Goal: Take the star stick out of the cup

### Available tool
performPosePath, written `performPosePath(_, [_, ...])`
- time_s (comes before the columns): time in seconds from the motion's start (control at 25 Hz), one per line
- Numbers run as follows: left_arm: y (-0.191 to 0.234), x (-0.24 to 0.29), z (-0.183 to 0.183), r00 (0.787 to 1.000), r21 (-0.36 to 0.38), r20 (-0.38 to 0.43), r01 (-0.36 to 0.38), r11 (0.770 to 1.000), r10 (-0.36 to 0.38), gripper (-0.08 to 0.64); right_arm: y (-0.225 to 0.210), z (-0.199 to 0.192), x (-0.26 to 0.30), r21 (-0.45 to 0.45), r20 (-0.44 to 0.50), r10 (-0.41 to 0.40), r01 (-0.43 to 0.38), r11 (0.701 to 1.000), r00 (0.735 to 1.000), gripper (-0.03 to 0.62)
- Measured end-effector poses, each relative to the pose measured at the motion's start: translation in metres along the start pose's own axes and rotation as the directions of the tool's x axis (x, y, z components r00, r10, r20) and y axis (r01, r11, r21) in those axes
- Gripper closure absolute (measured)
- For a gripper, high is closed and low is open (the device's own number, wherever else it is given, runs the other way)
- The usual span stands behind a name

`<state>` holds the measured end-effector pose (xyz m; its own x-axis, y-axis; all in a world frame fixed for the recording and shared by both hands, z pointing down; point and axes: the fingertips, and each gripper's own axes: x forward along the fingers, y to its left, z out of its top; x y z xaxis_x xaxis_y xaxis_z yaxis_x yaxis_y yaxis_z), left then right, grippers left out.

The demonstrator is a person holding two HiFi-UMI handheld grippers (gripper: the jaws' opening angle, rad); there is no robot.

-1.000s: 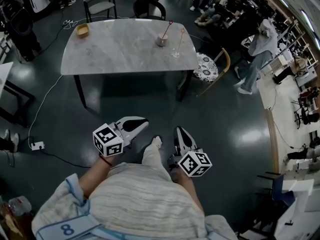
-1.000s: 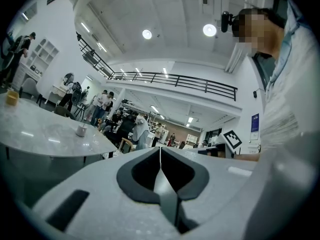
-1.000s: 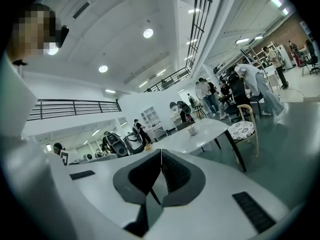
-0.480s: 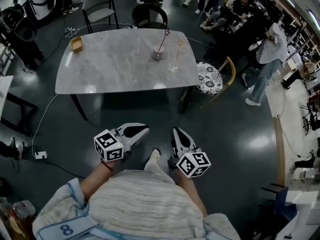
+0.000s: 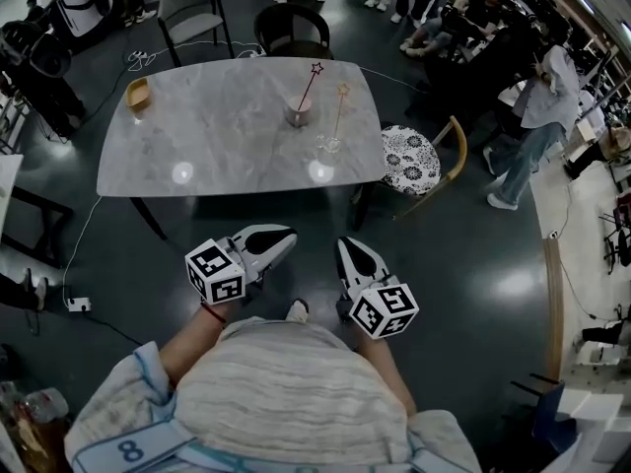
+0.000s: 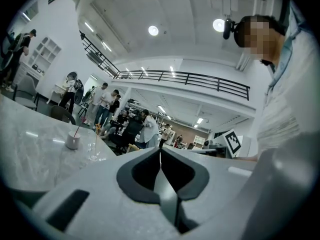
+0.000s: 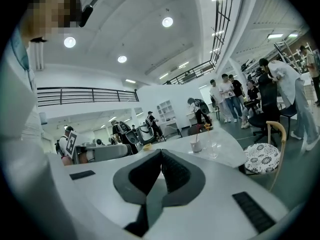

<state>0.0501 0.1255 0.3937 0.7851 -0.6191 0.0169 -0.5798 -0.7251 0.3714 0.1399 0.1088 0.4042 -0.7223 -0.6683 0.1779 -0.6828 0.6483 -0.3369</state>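
A small pale cup (image 5: 298, 114) stands on the marble table (image 5: 197, 136) with a red star stick (image 5: 311, 84) leaning out of it. Beside it a clear glass (image 5: 328, 144) holds a yellow star stick (image 5: 340, 104). Both grippers are held low in front of the person, well short of the table. My left gripper (image 5: 286, 236) is shut and empty, and so is my right gripper (image 5: 346, 248). The left gripper view shows the cup (image 6: 73, 141) and glass (image 6: 94, 151) far off at the left. The right gripper view shows the cup (image 7: 196, 144) and glass (image 7: 214, 149) beyond the shut jaws.
A wooden chair with a patterned cushion (image 5: 409, 158) stands at the table's right end. A yellow bowl (image 5: 137, 94) sits at the table's far left corner. More chairs (image 5: 192, 8) and several people stand behind the table. A cable and power strip (image 5: 74, 304) lie on the floor at left.
The table with cup and glass has drawn nearer and lower in the head view as the person walks toward it. Both grippers stay shut and hold their place before the body.
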Motion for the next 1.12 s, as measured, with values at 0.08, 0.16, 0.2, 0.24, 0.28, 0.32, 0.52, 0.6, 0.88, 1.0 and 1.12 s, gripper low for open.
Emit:
performPosePath(0.08, [0.005,0.012,0.004,1.000,0.002,0.002,0.001,1.000,-0.001,0.541,-0.014,0.007,0.006,0.008,0.003,0.002,-0.002,1.000,1.000,0.583])
performPosePath(0.16, [0.011,0.017,0.005,1.000,-0.005,0.000,-0.007,1.000,0.007,0.541,-0.023,0.011,0.014,0.027,-0.003,0.009,-0.009,1.000,1.000,0.583])
performPosePath(0.2, [0.014,0.019,0.006,1.000,-0.012,0.000,-0.017,1.000,0.017,0.541,-0.026,0.012,0.018,0.034,-0.008,0.014,-0.014,0.999,1.000,0.583])
performPosePath(0.24, [0.019,0.020,0.006,1.000,-0.020,0.002,-0.027,0.999,0.027,0.541,-0.028,0.012,0.022,0.038,-0.013,0.019,-0.019,0.999,1.000,0.583])
performPosePath(0.28, [0.024,0.021,0.005,0.999,-0.026,0.004,-0.036,0.999,0.036,0.541,-0.032,0.012,0.026,0.040,-0.016,0.022,-0.022,0.999,1.000,0.583])
performPosePath(0.32, [0.029,0.023,0.005,0.999,-0.032,0.004,-0.042,0.999,0.042,0.541,-0.035,0.013,0.031,0.041,-0.018,0.024,-0.024,0.999,1.000,0.583])
performPosePath(0.52, [0.066,0.033,0.008,0.998,-0.053,0.005,-0.059,0.997,0.059,0.541,-0.049,0.014,0.062,0.058,-0.034,0.029,-0.027,0.998,0.999,0.583])
performPosePath(0.6, [0.080,0.042,0.016,0.998,-0.053,0.008,-0.057,0.997,0.057,0.541,-0.057,0.019,0.072,0.057,-0.038,0.024,-0.022,0.998,0.999,0.583])
performPosePath(0.88, [0.134,0.075,0.051,0.999,-0.026,0.029,-0.023,0.999,0.024,0.541,-0.081,0.047,0.126,0.041,-0.034,0.007,-0.006,0.999,0.999,0.583])
performPosePath(1.0, [0.157,0.077,0.061,0.999,-0.029,0.033,-0.027,0.999,0.028,0.541,-0.085,0.052,0.149,0.040,-0.038,0.007,-0.005,0.999,0.999,0.583])
performPosePath(1.12, [0.182,0.076,0.069,0.999,-0.033,0.031,-0.030,0.999,0.031,0.541,-0.089,0.056,0.173,0.037,-0.038,0.001,0.001,0.999,0.999,0.583])
